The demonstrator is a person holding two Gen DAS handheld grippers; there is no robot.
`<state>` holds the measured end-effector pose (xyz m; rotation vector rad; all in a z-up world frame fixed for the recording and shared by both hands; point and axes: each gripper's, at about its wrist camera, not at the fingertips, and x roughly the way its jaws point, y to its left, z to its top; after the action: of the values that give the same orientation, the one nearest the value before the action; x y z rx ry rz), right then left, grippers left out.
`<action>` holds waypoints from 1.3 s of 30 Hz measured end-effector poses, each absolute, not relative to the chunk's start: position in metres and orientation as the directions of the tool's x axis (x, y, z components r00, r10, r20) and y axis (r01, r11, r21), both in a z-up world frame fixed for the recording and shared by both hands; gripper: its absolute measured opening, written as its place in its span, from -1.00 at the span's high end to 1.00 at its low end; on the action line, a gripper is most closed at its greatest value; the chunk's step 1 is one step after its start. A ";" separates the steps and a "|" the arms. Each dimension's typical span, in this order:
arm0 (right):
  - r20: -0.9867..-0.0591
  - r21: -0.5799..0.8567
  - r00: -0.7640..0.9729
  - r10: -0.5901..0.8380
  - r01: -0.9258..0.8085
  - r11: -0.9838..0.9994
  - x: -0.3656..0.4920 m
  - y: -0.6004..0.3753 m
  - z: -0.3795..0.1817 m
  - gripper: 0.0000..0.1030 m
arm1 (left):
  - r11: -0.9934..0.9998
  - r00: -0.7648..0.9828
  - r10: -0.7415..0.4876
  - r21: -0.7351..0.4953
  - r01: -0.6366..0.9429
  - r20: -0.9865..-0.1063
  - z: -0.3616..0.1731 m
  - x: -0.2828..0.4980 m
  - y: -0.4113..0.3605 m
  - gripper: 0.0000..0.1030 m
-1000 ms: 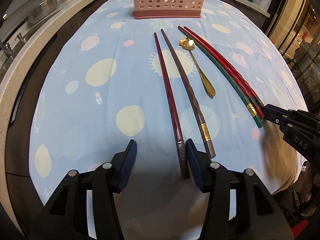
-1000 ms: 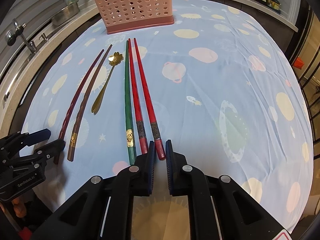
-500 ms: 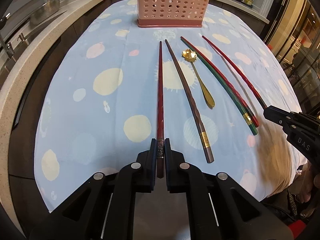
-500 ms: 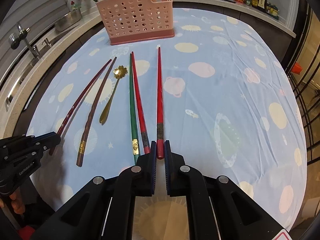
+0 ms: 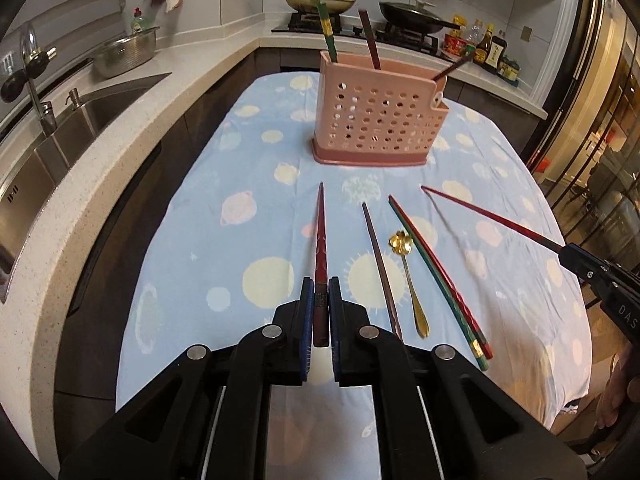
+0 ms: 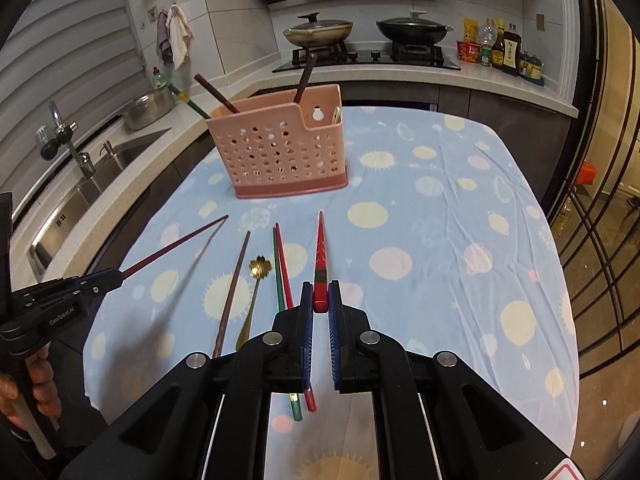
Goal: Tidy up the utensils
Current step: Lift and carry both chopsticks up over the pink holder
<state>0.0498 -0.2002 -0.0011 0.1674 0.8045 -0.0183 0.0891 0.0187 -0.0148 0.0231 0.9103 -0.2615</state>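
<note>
Two handheld grippers each lift a single chopstick above a kitchen table draped in a blue tablecloth [image 5: 256, 240] printed with suns and planets. The left gripper [image 5: 320, 292] has its jaws pinched on the butt end of a dark red chopstick [image 5: 320, 240], whose tip points toward the pink perforated utensil holder [image 5: 376, 120] standing at the far end of the table. The right gripper [image 6: 319, 296] clamps a bright red chopstick [image 6: 320, 248] the same way, the stick slanting forward off the cloth. Between them on the cloth lie a brown chopstick [image 5: 380, 268], a gold spoon [image 5: 408, 276] with a flower-shaped bowl, and a green chopstick [image 5: 436, 280] and a red chopstick [image 5: 444, 276] side by side. Three chopsticks stand in the holder. A sink [image 5: 72, 128] runs along the counter at left; two lidded pans [image 6: 320, 30] sit on the stove behind.
</note>
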 end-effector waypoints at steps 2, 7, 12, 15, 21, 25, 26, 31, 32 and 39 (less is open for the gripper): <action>-0.700 0.153 0.712 0.054 0.075 0.985 0.054 -0.202 0.009 0.86 | 0.969 0.606 -0.218 -0.095 0.228 -0.765 -0.003 0.094 0.021 0.86; -0.661 0.164 0.748 0.063 0.062 0.984 0.067 -0.204 0.028 0.86 | 0.970 0.651 -0.221 -0.092 0.226 -0.727 0.020 0.107 0.020 0.86; -0.627 0.179 0.775 0.076 0.048 0.983 0.077 -0.204 0.044 0.86 | 0.969 0.679 -0.227 -0.090 0.231 -0.698 0.038 0.119 0.016 0.86; -0.614 0.180 0.786 0.079 0.042 0.983 0.084 -0.204 0.050 0.86 | 0.968 0.692 -0.229 -0.085 0.236 -0.685 0.045 0.125 0.012 0.86; -0.599 0.186 0.796 0.086 0.035 0.982 0.093 -0.205 0.056 0.87 | 0.967 0.700 -0.232 -0.082 0.242 -0.675 0.053 0.134 0.006 0.86; -0.581 0.191 0.809 0.086 0.034 0.981 0.097 -0.209 0.065 0.86 | 0.965 0.707 -0.242 -0.088 0.247 -0.665 0.061 0.139 0.005 0.86; -0.574 0.194 0.814 0.087 0.032 0.980 0.098 -0.210 0.068 0.86 | 0.964 0.711 -0.244 -0.087 0.250 -0.659 0.064 0.140 0.004 0.86; -0.538 0.220 0.836 0.111 0.012 0.975 0.106 -0.217 0.085 0.87 | 0.955 0.733 -0.278 -0.096 0.281 -0.621 0.084 0.145 -0.002 0.86; -0.527 0.221 0.842 0.113 0.008 0.975 0.108 -0.217 0.090 0.86 | 0.952 0.737 -0.287 -0.099 0.289 -0.611 0.090 0.147 -0.004 0.86; -0.445 0.241 0.885 0.138 -0.031 0.970 0.123 -0.217 0.128 0.86 | 0.933 0.773 -0.346 -0.104 0.346 -0.532 0.133 0.158 -0.019 0.86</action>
<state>0.1234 -0.2169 0.1277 0.2312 0.4777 0.0886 0.1576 -0.0192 0.1333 0.0000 0.5764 -0.3744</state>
